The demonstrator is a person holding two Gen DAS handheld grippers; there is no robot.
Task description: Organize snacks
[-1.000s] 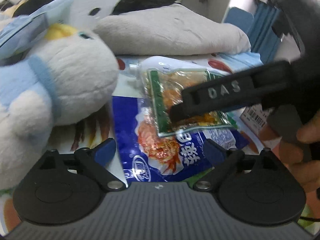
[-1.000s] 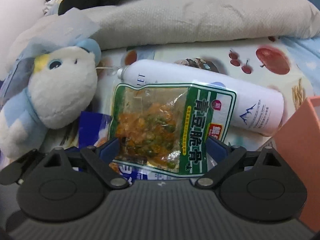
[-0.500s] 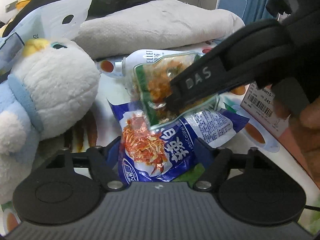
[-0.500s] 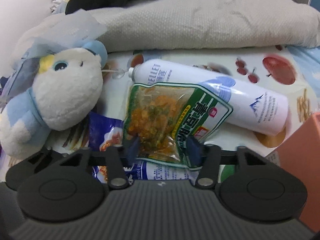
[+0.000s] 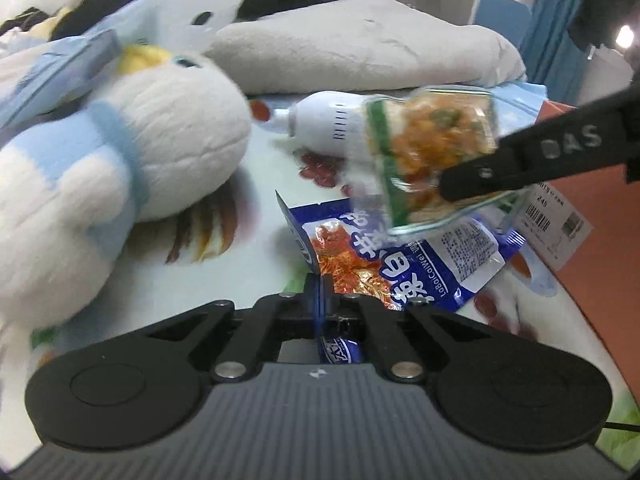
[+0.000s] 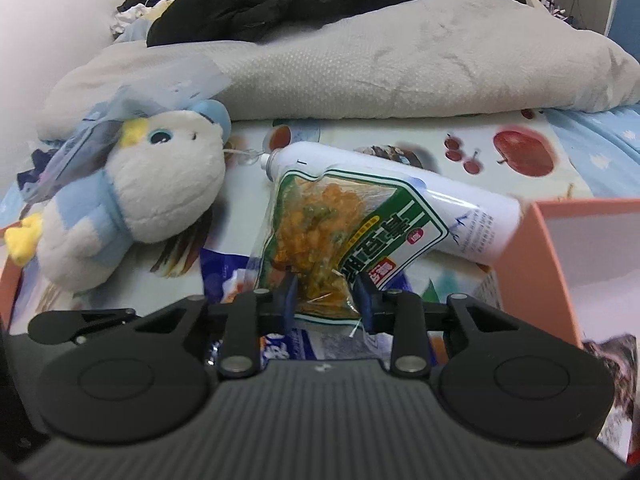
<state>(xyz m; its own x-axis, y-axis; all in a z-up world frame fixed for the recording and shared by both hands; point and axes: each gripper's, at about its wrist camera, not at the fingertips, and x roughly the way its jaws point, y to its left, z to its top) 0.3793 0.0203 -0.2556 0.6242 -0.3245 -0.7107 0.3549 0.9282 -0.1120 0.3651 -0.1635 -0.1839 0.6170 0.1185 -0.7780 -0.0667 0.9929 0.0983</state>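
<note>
A blue snack packet (image 5: 404, 260) with red noodles printed on it lies on the fruit-print sheet. My left gripper (image 5: 320, 300) is shut on its near edge, the jaws just closing tight. A clear green-edged packet of orange and green bits (image 6: 340, 232) hangs tilted above the blue packet (image 6: 224, 276). My right gripper (image 6: 326, 300) is closing on the green packet's lower end, and the pads press on it. In the left wrist view that green packet (image 5: 428, 148) is lifted at the right, with the right gripper (image 5: 452, 184) reaching in from the right.
A white and blue plush bird (image 5: 120, 152) lies at the left. A white spray bottle (image 6: 472, 216) lies behind the packets. An orange box (image 6: 560, 248) stands at the right. A folded grey blanket (image 6: 400, 64) and dark clothes fill the back.
Both grippers went from wide open to shut. The right one took the green packet and raised it off the blue packet; the left one pinched the blue packet's edge.
</note>
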